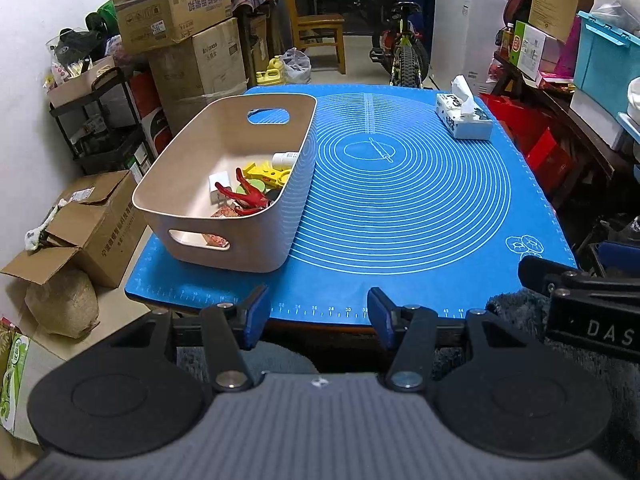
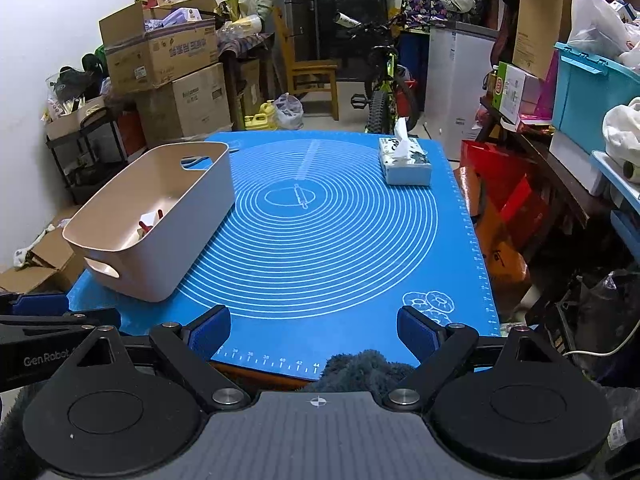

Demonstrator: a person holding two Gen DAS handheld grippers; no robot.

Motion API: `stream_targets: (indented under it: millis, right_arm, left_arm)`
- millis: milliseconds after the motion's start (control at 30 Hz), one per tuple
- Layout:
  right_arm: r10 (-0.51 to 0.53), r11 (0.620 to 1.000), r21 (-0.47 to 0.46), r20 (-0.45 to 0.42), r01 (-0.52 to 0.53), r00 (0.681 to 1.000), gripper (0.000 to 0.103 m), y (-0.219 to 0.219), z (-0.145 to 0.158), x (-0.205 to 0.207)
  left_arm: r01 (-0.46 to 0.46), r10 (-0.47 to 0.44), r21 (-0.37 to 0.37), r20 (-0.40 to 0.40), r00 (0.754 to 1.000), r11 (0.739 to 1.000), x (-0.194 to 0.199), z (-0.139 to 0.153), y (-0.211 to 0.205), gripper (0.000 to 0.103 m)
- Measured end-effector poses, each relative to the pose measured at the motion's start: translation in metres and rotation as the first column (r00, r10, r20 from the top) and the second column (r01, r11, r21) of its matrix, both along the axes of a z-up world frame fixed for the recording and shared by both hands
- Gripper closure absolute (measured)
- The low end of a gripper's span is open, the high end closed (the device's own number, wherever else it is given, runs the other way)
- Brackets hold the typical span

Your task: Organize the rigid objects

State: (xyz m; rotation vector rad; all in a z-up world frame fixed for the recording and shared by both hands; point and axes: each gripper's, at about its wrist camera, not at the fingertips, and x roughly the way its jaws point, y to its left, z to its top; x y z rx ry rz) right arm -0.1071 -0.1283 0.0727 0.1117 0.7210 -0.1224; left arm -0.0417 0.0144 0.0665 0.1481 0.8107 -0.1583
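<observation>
A beige basket stands on the left of the blue mat. It holds several small objects: a red clip, a yellow piece, a white bottle and a white box. The basket also shows in the right wrist view. My left gripper is open and empty at the table's near edge. My right gripper is open and empty over the mat's near edge. Part of the right gripper shows at the left wrist view's right edge.
A tissue box lies at the mat's far right, also in the right wrist view. Cardboard boxes, a black cart, a chair and a bicycle stand beyond the table. Red bags and shelves crowd the right.
</observation>
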Motion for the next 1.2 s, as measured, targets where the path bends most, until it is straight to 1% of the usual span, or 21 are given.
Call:
stream_targets:
  millis: [433,600,1200]
  right_arm:
    - [0.005,1.0,-0.019,-0.006,-0.005,1.0,0.012,-0.0004,-0.0026,-0.0062]
    - [0.001,1.0,-0.005,-0.016,-0.001,1.0,0.012,-0.0027,-0.0032,-0.0066]
    - [0.006,1.0,-0.015,-0.016,-0.006,1.0,0.012,-0.0016,-0.0025,-0.007]
  left_arm:
    - [-0.001,0.001,-0.012,-0.002,1.0,1.0,-0.0041,-0.0028,0.0038,0.047]
    - [-0.005,0.005,-0.014,0.001,1.0,1.0,-0.0045,-0.0025,0.0062,0.047]
    - [-0.007,0.007,-0.023,0.005,1.0,1.0,-0.0046,0.001,0.0063,0.047]
